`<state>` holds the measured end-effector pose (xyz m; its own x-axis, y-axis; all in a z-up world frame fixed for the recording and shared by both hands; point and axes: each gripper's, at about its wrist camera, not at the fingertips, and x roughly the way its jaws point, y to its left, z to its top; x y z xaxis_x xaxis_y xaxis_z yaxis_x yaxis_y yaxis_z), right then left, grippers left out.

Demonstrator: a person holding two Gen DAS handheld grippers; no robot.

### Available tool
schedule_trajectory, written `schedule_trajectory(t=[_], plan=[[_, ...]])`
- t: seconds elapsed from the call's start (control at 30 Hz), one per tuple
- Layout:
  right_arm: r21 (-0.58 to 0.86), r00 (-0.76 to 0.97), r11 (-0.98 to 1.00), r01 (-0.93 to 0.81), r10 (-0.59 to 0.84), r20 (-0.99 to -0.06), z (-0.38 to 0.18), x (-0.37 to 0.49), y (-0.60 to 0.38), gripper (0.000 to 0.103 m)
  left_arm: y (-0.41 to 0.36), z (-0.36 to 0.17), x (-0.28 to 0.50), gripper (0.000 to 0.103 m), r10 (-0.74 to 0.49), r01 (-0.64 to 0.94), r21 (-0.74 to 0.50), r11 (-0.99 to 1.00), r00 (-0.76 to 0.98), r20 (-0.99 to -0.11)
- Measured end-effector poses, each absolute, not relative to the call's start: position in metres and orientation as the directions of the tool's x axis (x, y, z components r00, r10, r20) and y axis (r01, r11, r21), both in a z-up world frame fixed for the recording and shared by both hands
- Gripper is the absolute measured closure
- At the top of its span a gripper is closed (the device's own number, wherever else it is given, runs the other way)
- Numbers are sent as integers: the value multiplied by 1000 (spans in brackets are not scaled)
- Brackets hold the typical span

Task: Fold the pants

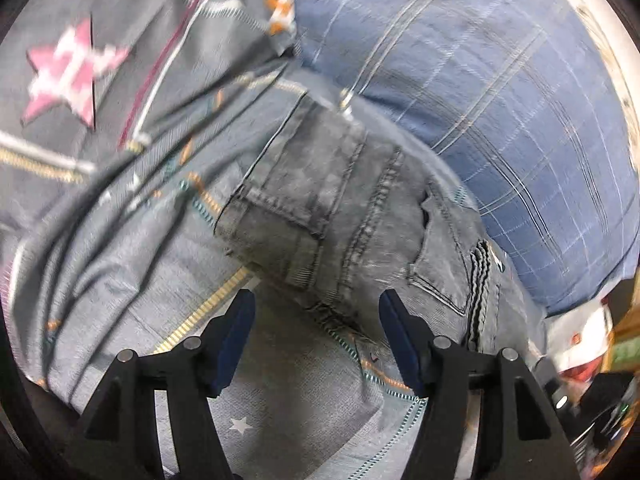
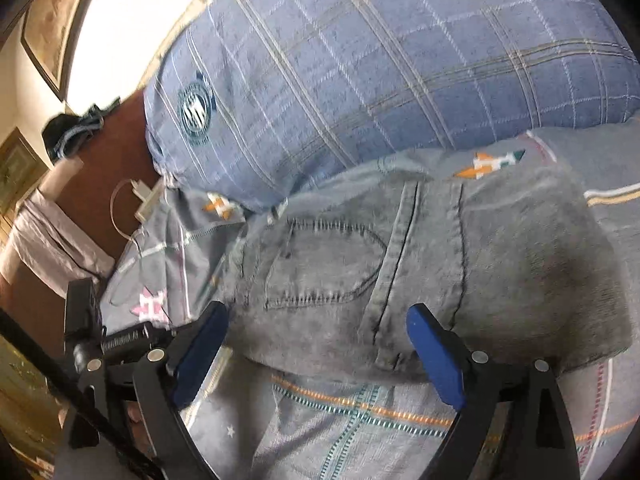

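Note:
Grey washed denim pants (image 1: 340,208) lie folded in a compact bundle on a grey patterned bedspread (image 1: 280,392). In the left wrist view my left gripper (image 1: 316,304) is open, its blue pads on either side of the bundle's near edge, holding nothing. In the right wrist view the pants (image 2: 420,272) show a back pocket and seams. My right gripper (image 2: 316,316) is open, its blue pads spread wide at the bundle's near edge, empty.
A blue plaid pillow (image 1: 480,80) lies just beyond the pants; it also shows in the right wrist view (image 2: 380,60). A pink star (image 1: 72,72) marks the bedspread on the left. A dark wooden headboard (image 2: 104,176) and a white cable (image 2: 132,208) are at left.

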<state>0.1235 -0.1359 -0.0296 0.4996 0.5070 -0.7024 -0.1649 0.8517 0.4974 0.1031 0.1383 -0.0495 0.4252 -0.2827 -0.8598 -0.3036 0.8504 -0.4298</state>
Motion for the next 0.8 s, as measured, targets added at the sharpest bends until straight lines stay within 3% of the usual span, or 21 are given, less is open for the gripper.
schedule_trajectory(t=[0.47, 0.5, 0.53, 0.6, 0.7, 0.73, 0.77, 0.8], plan=[[537, 389, 828, -161, 553, -736, -54, 133, -134, 15, 158, -98, 129, 41, -349, -438, -520, 733, 414, -841], [541, 388, 826, -157, 556, -736, -54, 134, -135, 15, 157, -97, 129, 55, -337, -444, -510, 737, 413, -846], [543, 387, 825, -156, 557, -735, -55, 134, -135, 15, 157, -96, 129, 77, -319, -452, -497, 741, 415, -852], [548, 386, 821, -158, 562, -731, -54, 133, -135, 15, 156, -95, 130, 81, -330, -454, -507, 732, 415, -848], [554, 384, 817, -161, 569, -727, -54, 134, -135, 15, 158, -89, 132, 78, -333, -456, -521, 721, 431, -839], [556, 384, 816, -157, 569, -727, -54, 134, -136, 15, 159, -92, 135, 67, -338, -468, -520, 715, 420, -842], [558, 383, 815, -155, 570, -727, -55, 135, -136, 15, 161, -97, 138, 63, -346, -492, -519, 699, 403, -847], [562, 380, 813, -152, 573, -726, -55, 135, -136, 15, 163, -102, 141, 65, -352, -512, -519, 685, 391, -851]])
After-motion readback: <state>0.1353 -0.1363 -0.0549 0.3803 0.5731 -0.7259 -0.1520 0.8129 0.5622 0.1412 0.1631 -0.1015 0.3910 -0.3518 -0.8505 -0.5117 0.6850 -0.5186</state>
